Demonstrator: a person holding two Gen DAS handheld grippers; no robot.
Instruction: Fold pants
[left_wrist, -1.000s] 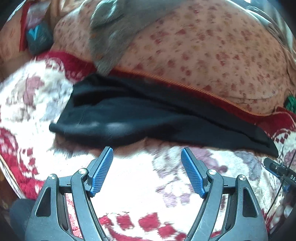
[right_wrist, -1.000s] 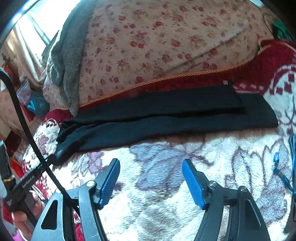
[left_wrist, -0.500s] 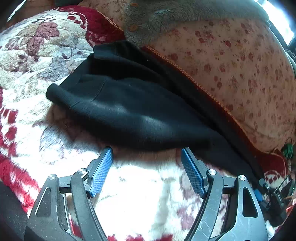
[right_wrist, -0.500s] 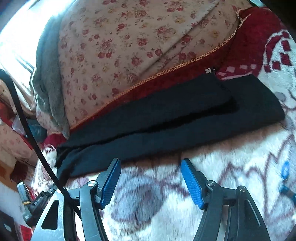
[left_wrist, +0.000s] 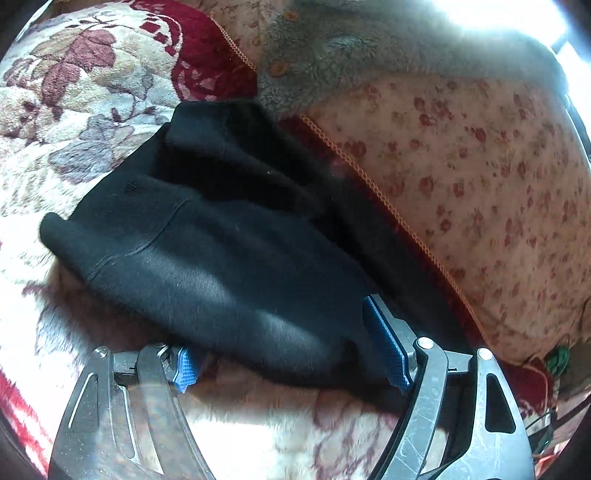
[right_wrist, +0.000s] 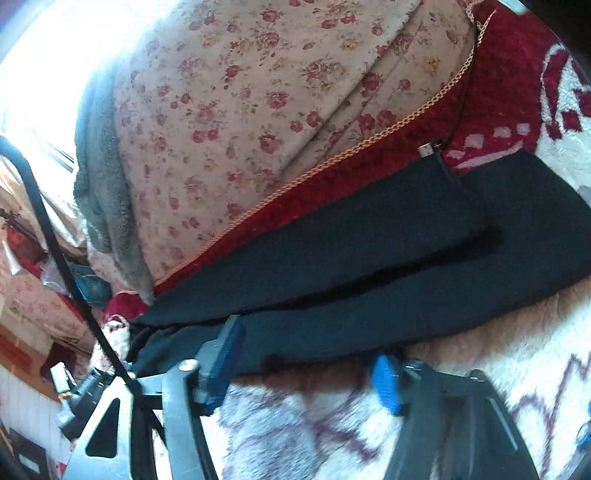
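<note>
One pair of black pants (left_wrist: 207, 258) lies stretched along the bed, on a plush floral blanket (left_wrist: 66, 110) in cream and red, right up against one rose-print quilt (left_wrist: 480, 166). One grey fleece garment (left_wrist: 332, 55) is draped over that quilt.

Two hand-held grippers are on the job. The left hand-held gripper (left_wrist: 291, 350) has its jaws spread wide with the pants' near edge bulging between them; one blue pad sits low under the fabric's rim, the other stands beside it, not pressing.

Over in the right wrist view, the right hand-held gripper (right_wrist: 306, 369) has just been closing its jaws, and the long edge of the pants (right_wrist: 369, 295) runs between the two blue pads. That picture is blurred, so whether the pads already pinch the cloth is hard to call.
</note>
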